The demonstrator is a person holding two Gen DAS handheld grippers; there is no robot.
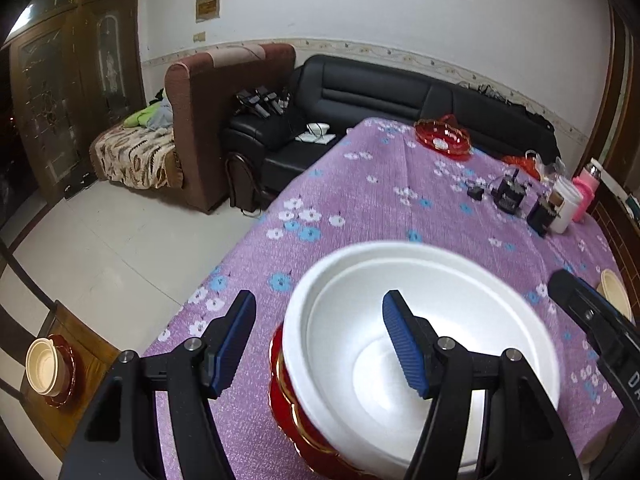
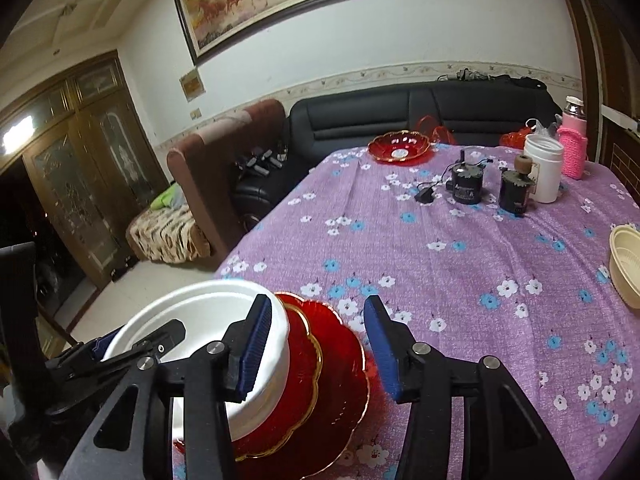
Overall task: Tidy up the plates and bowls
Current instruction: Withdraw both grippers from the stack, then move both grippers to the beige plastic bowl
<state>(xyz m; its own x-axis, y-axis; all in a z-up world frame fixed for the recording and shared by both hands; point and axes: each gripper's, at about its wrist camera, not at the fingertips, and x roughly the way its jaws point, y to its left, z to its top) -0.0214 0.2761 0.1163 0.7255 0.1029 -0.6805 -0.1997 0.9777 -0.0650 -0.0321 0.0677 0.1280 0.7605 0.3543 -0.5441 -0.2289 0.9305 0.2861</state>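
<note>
Left gripper (image 1: pixel 320 344) open astride the white bowl's (image 1: pixel 440 300) rim; right gripper (image 2: pixel 318 346) open over the red plates (image 2: pixel 320 380).

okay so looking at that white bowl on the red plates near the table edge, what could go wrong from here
1. The white bowl sits tilted on the red plates, close to the table edge; a nudge might slide the stack off.
2. The left gripper straddles the bowl's rim with open fingers, so lifting now could tip it.
3. The right gripper, also open, straddles the plates' rims; withdrawing carelessly may drag them.
</note>
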